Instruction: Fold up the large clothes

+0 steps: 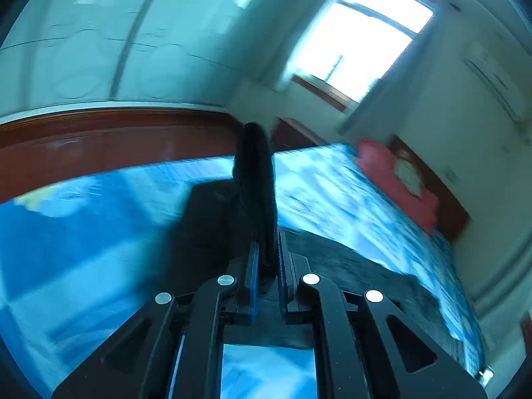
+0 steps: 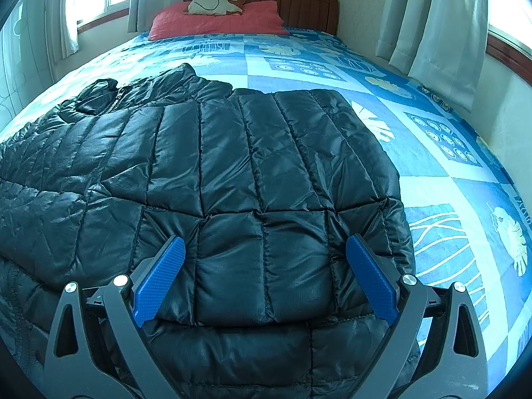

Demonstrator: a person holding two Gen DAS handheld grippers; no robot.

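Observation:
A black quilted puffer jacket (image 2: 232, 166) lies spread on the bed, one side folded over the body. My right gripper (image 2: 266, 249) is open, its blue pads (image 2: 159, 279) standing wide apart just above the folded jacket part near the front edge. My left gripper (image 1: 267, 242) is shut on a black strip of the jacket (image 1: 256, 173), which stands up between its blue pads. The rest of the jacket (image 1: 349, 259) lies below it on the bed. The left wrist view is blurred by motion.
The bed has a blue patterned sheet (image 2: 332, 63), a red pillow (image 2: 216, 20) and a wooden headboard (image 2: 299, 3). Curtained windows (image 2: 442, 23) stand at both sides. A wardrobe front (image 1: 99, 50) with a wooden base fills the left wrist view.

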